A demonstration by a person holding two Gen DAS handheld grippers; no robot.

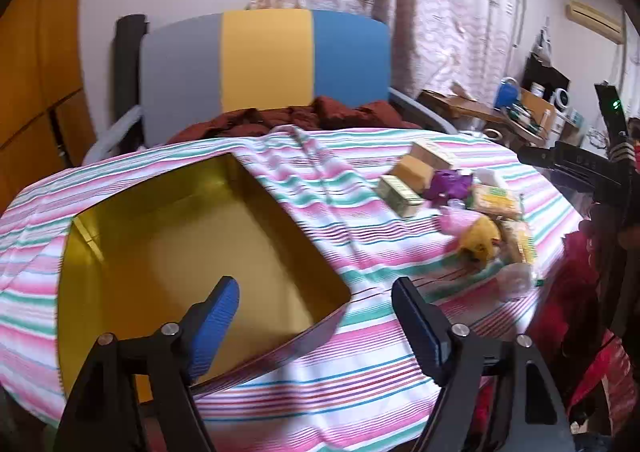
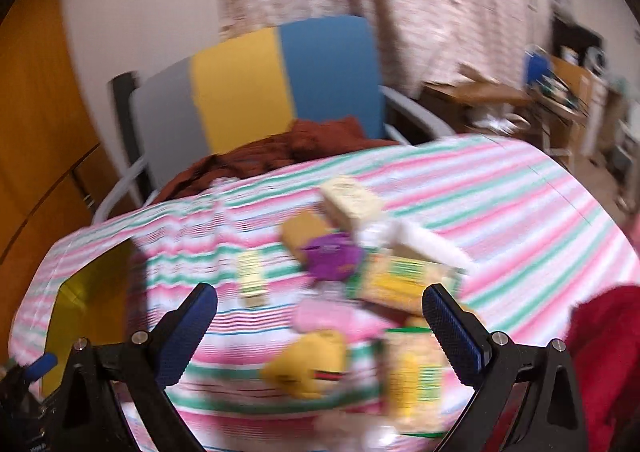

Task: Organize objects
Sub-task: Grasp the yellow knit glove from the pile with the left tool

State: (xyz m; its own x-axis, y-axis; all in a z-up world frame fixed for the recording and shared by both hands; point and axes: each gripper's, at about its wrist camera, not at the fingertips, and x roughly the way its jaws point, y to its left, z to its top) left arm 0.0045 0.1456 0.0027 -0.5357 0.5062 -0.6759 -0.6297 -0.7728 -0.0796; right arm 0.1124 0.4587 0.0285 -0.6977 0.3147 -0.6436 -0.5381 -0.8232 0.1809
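- Gold tin (image 1: 192, 252): open and empty, resting on the striped tablecloth (image 1: 360, 372); taken here as the landmark and, by judgement, the container to be filled.
- Left gripper (image 1: 316, 304): jaws spread wide, nothing between them; it hangs over the tin's near right corner, one blue pad (image 1: 218, 312) above the tin's floor.
- Pile of small packets (image 1: 460, 204): well to the right of the tin, apart from it; boxes at the far side, a purple wrapper (image 1: 446, 184) in the middle, a yellow pouch (image 2: 312, 364) nearest.
- Right gripper (image 2: 320, 316): jaws likewise wide and empty, hovering above the pile right of the tin; this view is blurred, so contact cannot be judged.
- Step in hand, as judged: picking a first packet; best to choose an outlying piece such as the yellow pouch, straddle it squarely, close gently on the soft wrapper; lift clear before crossing to the tin, lest neighbours drag along.
- Chair (image 1: 264, 60): beyond the tin, not involved.
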